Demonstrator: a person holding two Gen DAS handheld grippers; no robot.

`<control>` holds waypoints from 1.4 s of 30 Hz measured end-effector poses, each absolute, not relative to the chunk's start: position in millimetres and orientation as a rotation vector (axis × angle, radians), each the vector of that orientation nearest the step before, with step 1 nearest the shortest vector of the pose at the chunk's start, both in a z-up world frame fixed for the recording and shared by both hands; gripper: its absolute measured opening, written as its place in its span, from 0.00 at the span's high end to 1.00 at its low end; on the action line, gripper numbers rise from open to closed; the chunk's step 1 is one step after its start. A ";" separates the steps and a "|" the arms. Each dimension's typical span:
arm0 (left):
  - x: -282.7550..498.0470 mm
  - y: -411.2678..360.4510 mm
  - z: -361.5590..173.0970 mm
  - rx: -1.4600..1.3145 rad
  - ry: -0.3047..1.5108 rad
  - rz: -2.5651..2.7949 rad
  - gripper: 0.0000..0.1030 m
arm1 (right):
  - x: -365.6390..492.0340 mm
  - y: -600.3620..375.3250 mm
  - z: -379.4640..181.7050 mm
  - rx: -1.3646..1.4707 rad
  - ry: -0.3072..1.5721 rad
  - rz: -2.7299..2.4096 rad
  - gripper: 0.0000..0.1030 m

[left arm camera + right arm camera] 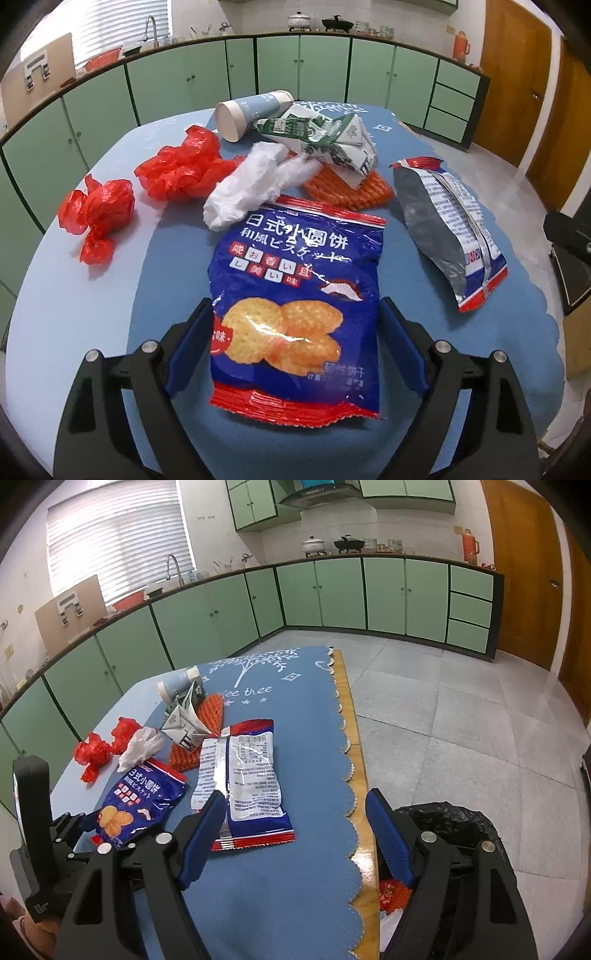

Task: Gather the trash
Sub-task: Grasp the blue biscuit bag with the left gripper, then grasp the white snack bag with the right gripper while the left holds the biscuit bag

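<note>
As it lies flat, the biscuit bag (291, 314) sits between the left gripper (295, 314) pads.

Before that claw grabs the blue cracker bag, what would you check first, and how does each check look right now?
1. Left gripper jaws wide enough: ok, open.
2. Blue cracker bag lies between the fingers: ok, not yet pinched.
3. Nothing on top of the bag: not ok, the white plastic wad overlaps its far edge.
4. Right gripper free: ok, open and holding nothing.
5. Silver snack bag clear of the blue bag: ok, apart.
6. Black-lined bin beside the table has room: cannot tell.
</note>
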State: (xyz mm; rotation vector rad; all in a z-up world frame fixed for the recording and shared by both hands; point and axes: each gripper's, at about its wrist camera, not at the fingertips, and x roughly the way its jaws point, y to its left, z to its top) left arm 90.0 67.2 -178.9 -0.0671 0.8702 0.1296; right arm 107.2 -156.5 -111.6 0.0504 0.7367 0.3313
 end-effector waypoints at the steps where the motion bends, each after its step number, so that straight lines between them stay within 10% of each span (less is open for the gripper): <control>1: 90.3 67.3 -179.0 -0.067 0.869 0.134 0.19 | 107.4 -155.3 -112.0 0.048 0.736 0.333 0.26; 17: 85.0 74.5 -173.4 -0.086 0.831 0.160 0.69 | 112.1 -144.2 -129.1 0.020 0.770 0.346 0.26; 42: 81.4 91.2 -142.8 -0.349 0.788 -0.049 0.77 | 138.0 -112.5 -153.9 -0.021 0.873 0.401 0.21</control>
